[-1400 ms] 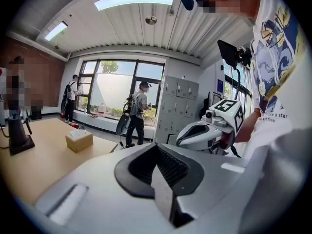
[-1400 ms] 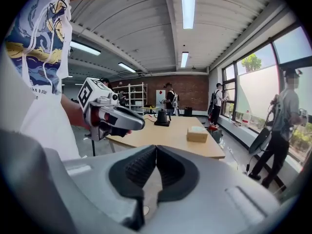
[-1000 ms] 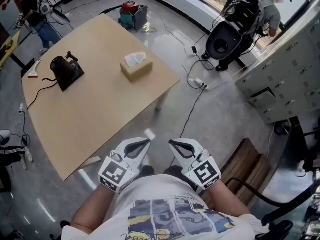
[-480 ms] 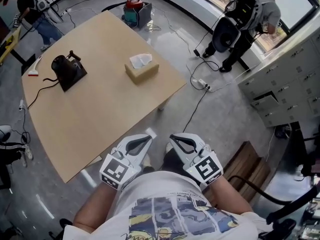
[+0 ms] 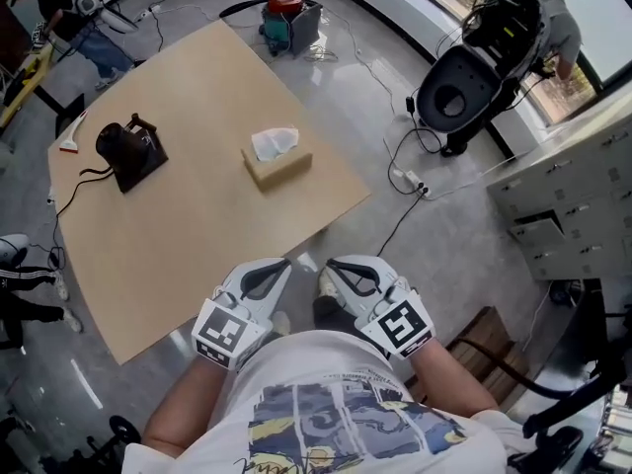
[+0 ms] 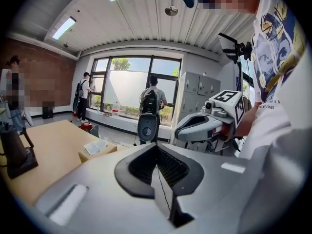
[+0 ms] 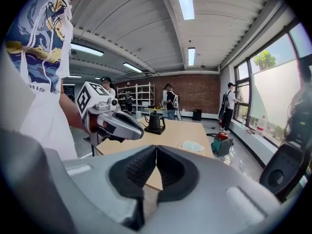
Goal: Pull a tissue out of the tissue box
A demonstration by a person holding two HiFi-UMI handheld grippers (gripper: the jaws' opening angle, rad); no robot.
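A tan tissue box (image 5: 277, 163) with a white tissue (image 5: 274, 141) sticking out of its top stands on the wooden table (image 5: 197, 215), toward its right side. The box (image 6: 97, 150) shows small in the left gripper view, and the tissue box (image 7: 190, 147) is a pale patch on the table in the right gripper view. Both grippers hover close to my body, short of the table's near edge and far from the box. My left gripper (image 5: 280, 263) has its jaws pressed together, empty. My right gripper (image 5: 330, 264) is shut too, empty.
A black kettle on a black base (image 5: 126, 150) stands at the table's left. A black rolling device (image 5: 456, 85), cables and a power strip (image 5: 409, 180) lie on the floor to the right. Grey cabinets (image 5: 573, 196) line the right. People stand at the far left and the window.
Both grippers and I have moved toward the table; its near edge and the tissue box sit closer in the head view. The jaws stayed shut.
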